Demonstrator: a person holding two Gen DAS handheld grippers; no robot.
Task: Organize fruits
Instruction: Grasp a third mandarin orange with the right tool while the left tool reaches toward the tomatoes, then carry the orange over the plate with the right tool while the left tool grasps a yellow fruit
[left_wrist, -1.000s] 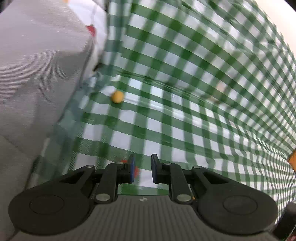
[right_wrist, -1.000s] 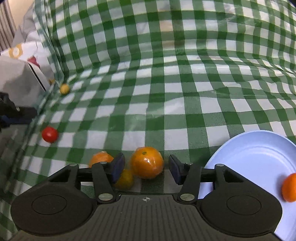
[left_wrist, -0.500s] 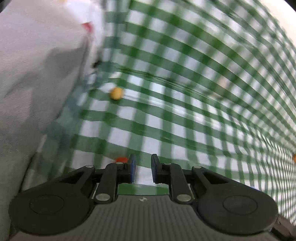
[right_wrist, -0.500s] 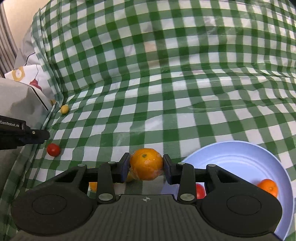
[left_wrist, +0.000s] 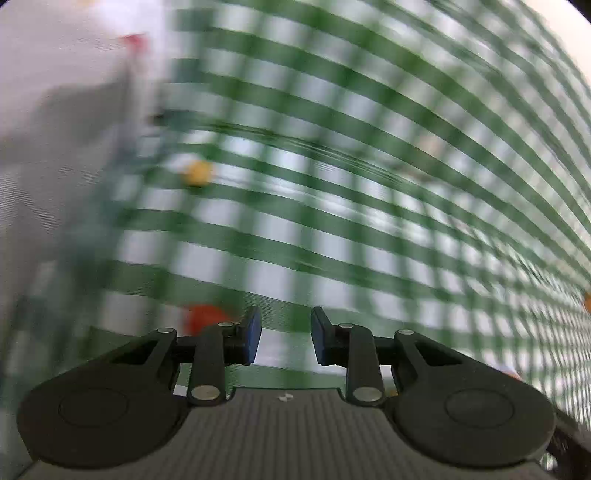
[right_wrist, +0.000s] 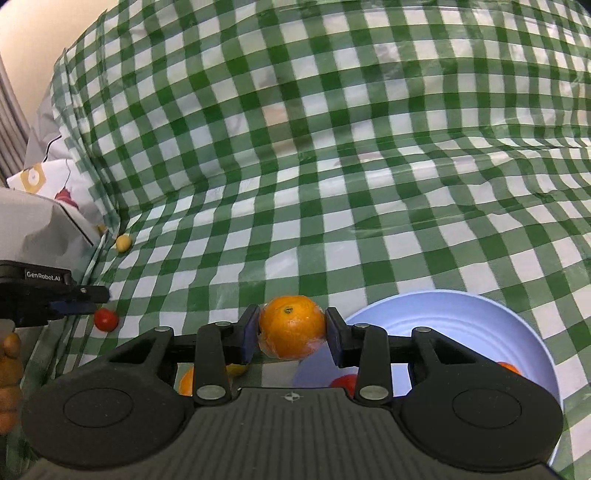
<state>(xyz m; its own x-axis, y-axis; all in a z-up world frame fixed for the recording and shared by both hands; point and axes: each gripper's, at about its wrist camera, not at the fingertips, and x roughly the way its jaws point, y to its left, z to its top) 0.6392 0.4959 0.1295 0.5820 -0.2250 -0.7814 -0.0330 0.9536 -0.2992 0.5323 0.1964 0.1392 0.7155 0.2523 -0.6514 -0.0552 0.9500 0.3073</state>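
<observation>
The right gripper (right_wrist: 291, 334) pinches an orange (right_wrist: 291, 326) between its jaws, held above the green-checked cloth (right_wrist: 332, 184) just left of the blue plate (right_wrist: 461, 317). In the plate, partly hidden behind the gripper, lie a red fruit (right_wrist: 345, 382) and a small orange fruit (right_wrist: 511, 367) at the right rim. Under the gripper's left side, another orange fruit (right_wrist: 186, 382) and a yellow one (right_wrist: 236, 368) rest on the cloth.

The left gripper (left_wrist: 285, 336) hovers low over the cloth (left_wrist: 369, 184), its jaws spread with a gap and nothing between them; its view is blurred. A red tomato (left_wrist: 203, 317) sits just left of its left finger. From the right wrist, the same tomato (right_wrist: 106, 319) lies just beyond the left gripper's (right_wrist: 79, 301) tips. A small yellow fruit (right_wrist: 123, 242) rests farther back at the cloth's left edge, beside grey and patterned bedding (right_wrist: 44, 218); it shows, smeared, in the left view (left_wrist: 198, 172).
</observation>
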